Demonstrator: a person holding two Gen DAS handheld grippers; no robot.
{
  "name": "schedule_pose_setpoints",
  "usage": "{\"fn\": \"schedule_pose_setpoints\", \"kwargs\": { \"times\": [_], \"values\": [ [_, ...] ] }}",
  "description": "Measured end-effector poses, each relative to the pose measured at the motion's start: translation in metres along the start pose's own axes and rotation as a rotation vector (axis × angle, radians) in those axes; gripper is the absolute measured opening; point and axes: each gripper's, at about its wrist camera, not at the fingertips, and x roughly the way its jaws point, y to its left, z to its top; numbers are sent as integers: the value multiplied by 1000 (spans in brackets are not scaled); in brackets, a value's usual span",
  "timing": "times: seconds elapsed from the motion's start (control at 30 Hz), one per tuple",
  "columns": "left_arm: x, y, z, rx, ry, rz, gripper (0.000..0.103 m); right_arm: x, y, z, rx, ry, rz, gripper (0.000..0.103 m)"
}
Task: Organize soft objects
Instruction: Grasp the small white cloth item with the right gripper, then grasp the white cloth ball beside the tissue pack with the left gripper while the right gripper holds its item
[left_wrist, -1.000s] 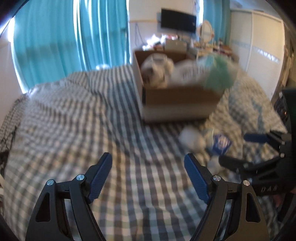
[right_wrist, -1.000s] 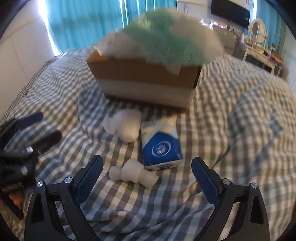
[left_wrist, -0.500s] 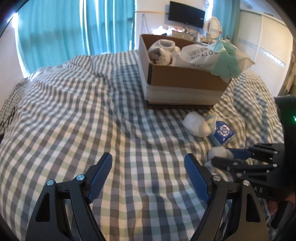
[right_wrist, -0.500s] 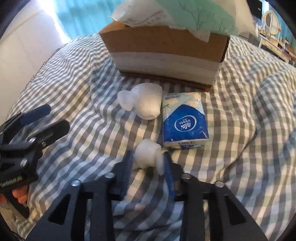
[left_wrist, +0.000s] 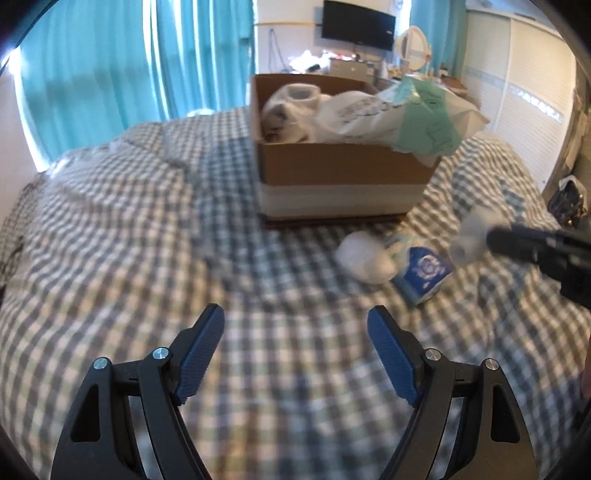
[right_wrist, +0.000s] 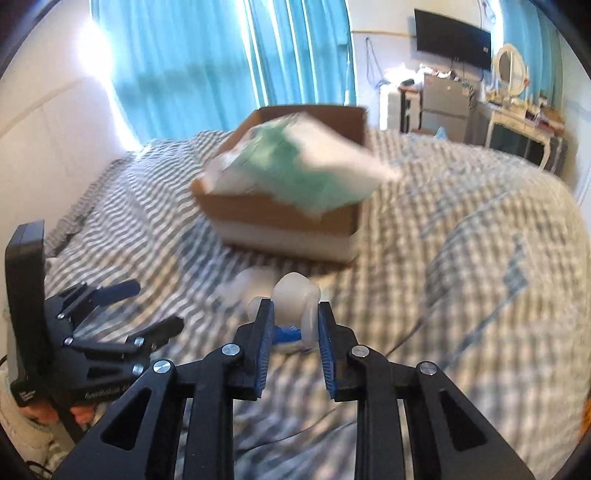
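We see the R gripper (right_wrist: 294, 319) clamped on a small white roll (right_wrist: 295, 295), jaws closing w/ the roll squeezed between the blue pads (right_wrist: 266, 347); the roll is off the bed, lifted above the checked cover (right_wrist: 461, 280). In the L wrist view that same roll (left_wrist: 471, 236) sits at the tip of the R gripper (left_wrist: 493, 240), right of the tissue pack (left_wrist: 424, 273).

L gripper (left_wrist: 295, 350) hangs over the cover (left_wrist: 129, 240) w/ fingers spread wide, nothing between them. From the R wrist view the L gripper (right_wrist: 147, 306) is at lower left, a hand (right_wrist: 79, 408) on its grip.

Box (left_wrist: 343, 184) stands on the bed, further back. Inside: white socks (left_wrist: 291, 107) at left, and a green-and-white bag (left_wrist: 406, 114) spilling over the right rim. A second white roll (left_wrist: 365, 254) lies on the cover in front of the box, touching the tissue pack. Teal curtains (left_wrist: 122, 70) behind; TV (left_wrist: 358, 24) on the far wall.
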Motion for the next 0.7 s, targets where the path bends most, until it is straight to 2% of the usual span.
{"fn": "schedule_pose_setpoints", "kwargs": {
  "times": [0.17, 0.27, 0.3, 0.43, 0.47, 0.5, 0.53, 0.57, 0.67, 0.7],
  "values": [
    [21, -25, 18, 9, 17, -48, 81, 17, -18, 21, -4, 8, -33, 23],
    [39, -40, 28, 46, 30, -48, 79, 29, -23, 18, 3, 29, -60, 22],
    [46, -43, 31, 55, 40, -39, 78, 33, -23, 16, 2, 35, -61, 16],
    [73, -40, 36, 19, 99, -53, 77, 41, -27, 12, 14, 55, -60, 14],
    [78, -38, 36, 6, 109, -62, 74, 44, -27, 11, 13, 67, -57, 9],
    [83, -36, 36, -3, 118, -79, 61, 47, -27, 11, 12, 79, -50, 4],
    [85, -37, 36, -6, 122, -88, 52, 50, -28, 10, 12, 92, -41, 4],
    [87, -37, 36, -4, 125, -97, 39, 51, -28, 9, 14, 94, -42, 5],
    [90, -42, 35, 22, 142, -141, 21, 50, -37, 8, 58, 94, -41, 5],
    [88, -44, 34, 31, 133, -144, 20, 48, -42, 8, 82, 89, -42, 5]
  ]
}}
